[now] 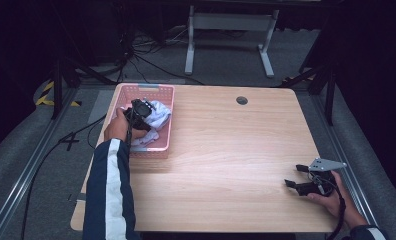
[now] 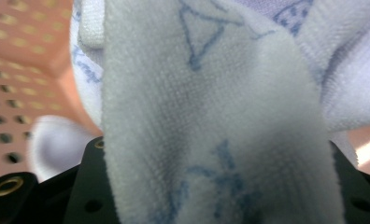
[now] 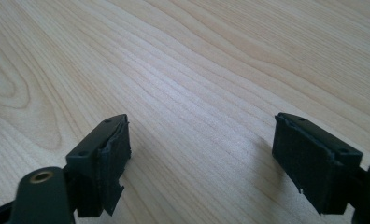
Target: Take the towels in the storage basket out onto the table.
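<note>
Over the pink basket (image 1: 158, 91) at table's far-left corner, left gripper (image 1: 142, 113) is clamped on the white printed cloth (image 2: 211, 116), right gripper (image 3: 199, 158) idle with jaws apart; pick step, next lift it clear.

High view: fixed above near table (image 1: 226, 150) edge, facing forward and down.
Left gripper view: pressed against white cloth (image 2: 211, 116) between jaws, pink basket (image 2: 15, 70) beyond.
Right gripper view: low over tabletop, looking between wide-apart jaws.

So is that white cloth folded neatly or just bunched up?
Bunched up: the white cloth lies crumpled in the pink basket, a fold between the left hand-held gripper jaws.
</note>
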Tool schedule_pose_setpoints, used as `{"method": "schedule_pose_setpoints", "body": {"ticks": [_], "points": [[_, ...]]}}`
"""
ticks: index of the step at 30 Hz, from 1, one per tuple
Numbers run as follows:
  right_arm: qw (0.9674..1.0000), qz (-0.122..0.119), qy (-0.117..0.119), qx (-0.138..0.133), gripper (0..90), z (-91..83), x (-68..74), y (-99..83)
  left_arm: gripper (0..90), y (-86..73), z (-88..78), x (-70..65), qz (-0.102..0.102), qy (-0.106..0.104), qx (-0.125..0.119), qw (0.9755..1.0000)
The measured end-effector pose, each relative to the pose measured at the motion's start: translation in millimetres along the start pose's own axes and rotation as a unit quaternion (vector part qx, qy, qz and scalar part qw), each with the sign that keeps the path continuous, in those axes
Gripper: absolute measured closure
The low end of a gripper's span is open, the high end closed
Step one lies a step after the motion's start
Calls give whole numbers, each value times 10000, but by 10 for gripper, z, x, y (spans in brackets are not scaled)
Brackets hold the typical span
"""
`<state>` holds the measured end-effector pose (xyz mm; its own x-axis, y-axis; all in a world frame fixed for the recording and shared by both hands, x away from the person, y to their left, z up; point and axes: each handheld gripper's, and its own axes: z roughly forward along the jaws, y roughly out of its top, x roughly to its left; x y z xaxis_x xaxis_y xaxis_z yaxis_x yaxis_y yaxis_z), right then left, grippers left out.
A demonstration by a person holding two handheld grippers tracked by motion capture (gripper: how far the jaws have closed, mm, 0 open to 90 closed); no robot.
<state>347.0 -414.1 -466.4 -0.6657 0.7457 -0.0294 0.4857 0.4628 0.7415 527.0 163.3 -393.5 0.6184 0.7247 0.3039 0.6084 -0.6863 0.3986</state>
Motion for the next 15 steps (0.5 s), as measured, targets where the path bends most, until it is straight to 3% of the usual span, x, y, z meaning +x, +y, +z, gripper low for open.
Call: {"method": "schedule_pose_setpoints", "body": {"ticks": [1, 4, 5, 6, 12, 14, 15], "points": [[10000, 0, -1, 1, 191, -1, 0, 0, 495, 6, -93, 13, -86, 109, -176, 9997], [10000, 0, 0, 2, 191, -2, 1, -1, 497, 27, -236, 44, -155, 172, -509, 9984], [10000, 0, 0, 2, 191, -2, 1, -1, 498, 27, -236, 44, -155, 172, -509, 9984], [10000, 2, 0, 2, 191, -2, 1, -1, 498, 53, -354, 64, -199, 125, -710, 9972], [10000, 0, -5, 3, 191, -3, 2, -2, 498, 120, -603, 68, -193, 253, -1010, 9944], [10000, 3, -5, 3, 191, -3, 2, -2, 497, 158, -750, 65, -194, 183, -1221, 9922], [10000, 3, -5, 3, 191, -3, 2, -2, 497, 158, -750, 65, -194, 183, -1221, 9922]]}}
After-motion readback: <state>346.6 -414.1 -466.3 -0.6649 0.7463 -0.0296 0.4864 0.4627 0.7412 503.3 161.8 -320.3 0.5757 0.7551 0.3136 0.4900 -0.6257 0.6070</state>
